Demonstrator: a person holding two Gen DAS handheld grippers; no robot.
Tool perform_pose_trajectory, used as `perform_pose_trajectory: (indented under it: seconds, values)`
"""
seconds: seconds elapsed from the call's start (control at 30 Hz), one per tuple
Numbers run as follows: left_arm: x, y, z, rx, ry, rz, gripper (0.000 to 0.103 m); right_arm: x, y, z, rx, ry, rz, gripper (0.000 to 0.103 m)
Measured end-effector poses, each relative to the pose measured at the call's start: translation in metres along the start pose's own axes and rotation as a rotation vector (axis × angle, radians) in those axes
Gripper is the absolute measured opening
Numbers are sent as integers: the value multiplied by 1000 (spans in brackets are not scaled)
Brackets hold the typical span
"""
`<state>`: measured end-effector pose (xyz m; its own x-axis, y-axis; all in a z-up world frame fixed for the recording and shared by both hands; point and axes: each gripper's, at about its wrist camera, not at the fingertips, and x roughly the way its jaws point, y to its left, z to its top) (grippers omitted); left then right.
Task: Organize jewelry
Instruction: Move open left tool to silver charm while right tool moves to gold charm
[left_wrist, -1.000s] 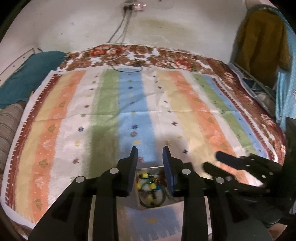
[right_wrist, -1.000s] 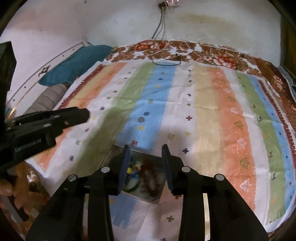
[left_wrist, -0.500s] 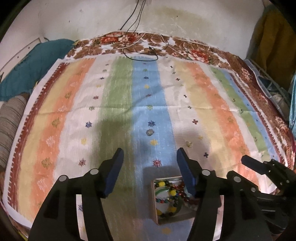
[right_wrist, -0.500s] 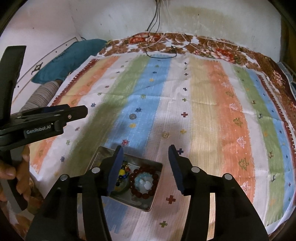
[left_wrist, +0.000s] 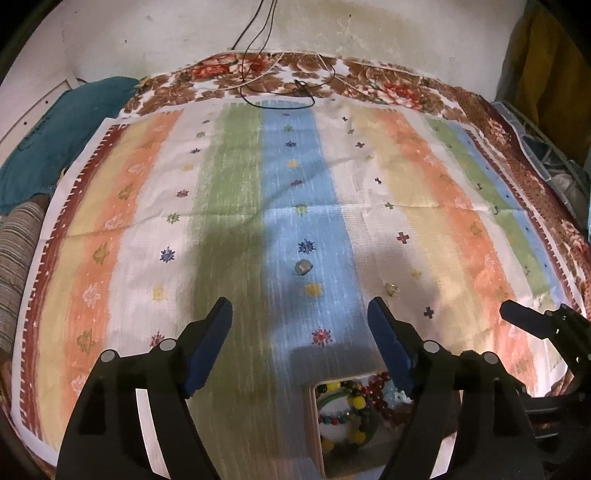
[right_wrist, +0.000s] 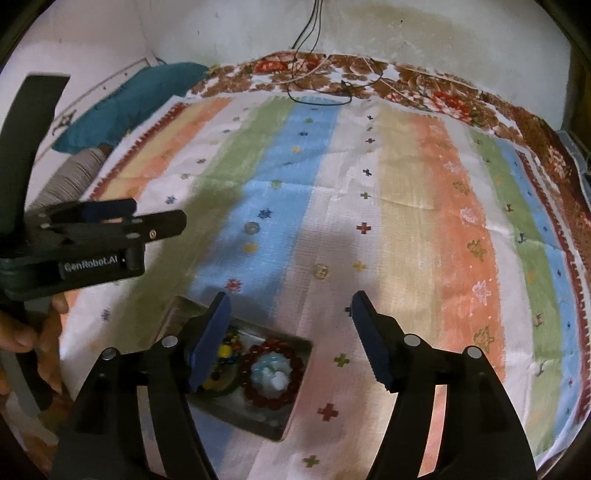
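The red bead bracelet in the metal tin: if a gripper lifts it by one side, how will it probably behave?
The red bead bracelet looks like round beads on a string, so it would probably sag rather than stay a ring. The glossy beads may slip between flat pads. It circles pale blue pieces, which might get dragged along.

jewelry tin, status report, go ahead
Left gripper and right gripper open, jaws just widened, nothing between them. Jewelry tin on striped cloth, red bead bracelet inside. Two small rings loose ahead. Path clear.

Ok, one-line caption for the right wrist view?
Right gripper, jaws just opened and empty, above a tin of beaded bracelets on a striped cloth.
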<state>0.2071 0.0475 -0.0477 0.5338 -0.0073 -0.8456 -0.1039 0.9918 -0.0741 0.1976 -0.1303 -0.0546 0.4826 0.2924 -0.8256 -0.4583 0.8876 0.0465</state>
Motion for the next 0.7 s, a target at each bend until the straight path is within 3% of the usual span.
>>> perform_pose_trajectory:
  seconds: [0.7]
  values:
    - [56, 6, 15, -11, 87, 7, 81, 48, -5, 17, -16, 96, -8, 73]
